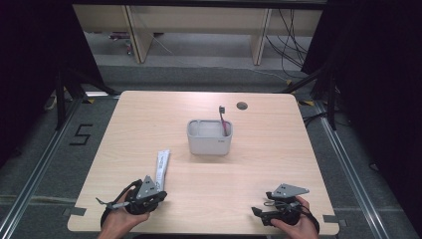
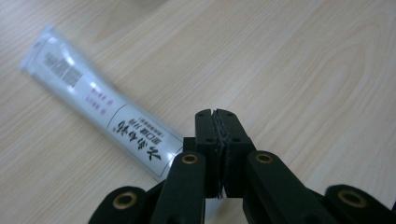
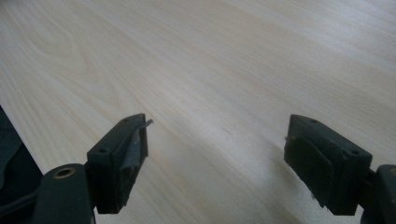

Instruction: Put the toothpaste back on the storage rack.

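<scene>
While our left tongs (image 2: pixel 217 114) sit with jaws pressed together and gripping nothing, the toothpaste tube (image 2: pixel 100 114) lies flat on the counter (image 1: pixel 259 164) just to their left, near the front-left part of the counter in the high view, so the step in hand looks to us like picking it up. To do that well, we judge that we should open the jaws first, shift over the tube's middle, and close across its narrow width rather than along its length, squeezing gently because a soft tube will likely give and slip. Our right tongs (image 3: pixel 217 154) stand wide open over bare wood at the front right, holding nothing, well apart from the tube. Beyond both, the grey holder (image 1: pixel 209 137) stands mid-counter with a toothbrush (image 1: pixel 223 119) upright in its right compartment; that seems the likely destination. We cannot see the tube's cap end, which is hidden behind the left tongs, and its small print is too blurred to read.
</scene>
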### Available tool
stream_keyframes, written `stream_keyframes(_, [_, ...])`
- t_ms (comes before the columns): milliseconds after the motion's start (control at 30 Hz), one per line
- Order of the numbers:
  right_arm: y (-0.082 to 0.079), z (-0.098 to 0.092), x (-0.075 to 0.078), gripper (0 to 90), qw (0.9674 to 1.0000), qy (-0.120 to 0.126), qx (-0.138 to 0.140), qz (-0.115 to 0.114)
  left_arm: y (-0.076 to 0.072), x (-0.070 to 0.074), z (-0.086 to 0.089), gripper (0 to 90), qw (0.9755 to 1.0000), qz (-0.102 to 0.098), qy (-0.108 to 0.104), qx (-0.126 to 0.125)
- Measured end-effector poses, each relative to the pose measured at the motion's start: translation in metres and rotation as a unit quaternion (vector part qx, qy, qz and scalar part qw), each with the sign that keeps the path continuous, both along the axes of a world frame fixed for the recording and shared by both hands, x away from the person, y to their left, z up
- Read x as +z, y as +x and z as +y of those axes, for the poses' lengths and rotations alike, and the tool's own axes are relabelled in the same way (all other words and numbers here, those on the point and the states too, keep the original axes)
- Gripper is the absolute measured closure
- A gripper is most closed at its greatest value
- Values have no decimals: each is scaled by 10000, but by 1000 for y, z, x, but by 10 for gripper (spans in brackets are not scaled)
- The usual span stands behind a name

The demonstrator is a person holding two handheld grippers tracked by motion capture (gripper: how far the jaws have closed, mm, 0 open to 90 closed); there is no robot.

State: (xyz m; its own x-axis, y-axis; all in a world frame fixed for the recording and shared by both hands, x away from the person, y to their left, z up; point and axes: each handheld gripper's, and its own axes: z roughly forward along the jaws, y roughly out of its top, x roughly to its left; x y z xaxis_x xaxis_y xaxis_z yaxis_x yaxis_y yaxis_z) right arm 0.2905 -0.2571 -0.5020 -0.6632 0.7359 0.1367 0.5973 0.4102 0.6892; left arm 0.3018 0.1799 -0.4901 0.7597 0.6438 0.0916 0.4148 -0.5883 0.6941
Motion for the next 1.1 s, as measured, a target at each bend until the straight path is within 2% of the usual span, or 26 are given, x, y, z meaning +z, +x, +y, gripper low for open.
stream_keyframes(167, [-1,2,0,224,10000,-1,-71,43,-1,0,16,868,9999,-31,-11,155])
stream_keyframes(233, [-1,2,0,225,10000,20,-10,-2,-1,-1,20,865,9996,-30,-58,262])
stream_keyframes(267, [-1,2,0,225,10000,16,-10,0,0,0,24,864,9997,-36,45,235])
stream_keyframes(333, [0,2,-1,225,10000,11,-1,-6,1,-1,27,864,9995,-32,-57,317])
stream_keyframes(367, [1,1,-1,225,9999,-41,50,-105,3,-1,29,864,9995,-54,-19,316])
stream_keyframes(400, [1,1,-1,225,9999,-23,80,-103,3,-1,30,864,9991,-42,-64,410])
stream_keyframes(433, [1,1,-1,225,9999,-27,80,-102,4,0,32,863,9992,-58,5,385])
stream_keyframes(467, [1,0,-1,225,9999,-27,75,-98,5,0,32,863,9992,-48,-57,404])
stream_keyframes(500, [1,0,-1,225,9999,-29,75,-99,7,0,34,863,9993,-88,22,356])
stream_keyframes(567, [1,1,-1,225,9999,-26,80,-98,8,1,35,859,9990,-48,-34,435])
stream_keyframes(733, [1,0,-1,227,9999,-20,73,-103,13,6,35,862,9990,-85,68,439])
stream_keyframes(800, [-1,1,1,226,10000,-2,-76,37,14,9,36,860,9990,-101,135,404])
stream_keyframes(833, [-1,1,1,227,10000,-21,-67,0,15,10,36,855,9991,-74,123,398])
stream_keyframes(900, [-1,1,1,227,10000,-39,-40,6,17,12,36,823,9990,-47,139,430])
stream_keyframes(933, [0,2,-1,226,10000,9,-6,-33,19,14,37,797,9989,-18,236,397])
stream_keyframes(967, [1,1,0,227,9999,-29,33,-108,20,15,36,767,9988,53,206,447])
stream_keyframes(1033, [-1,2,0,227,10000,-21,-32,-37,24,15,35,667,9984,139,168,524])
stream_keyframes(1100, [0,0,0,227,9999,-101,31,-128,29,15,33,591,9978,265,171,591])
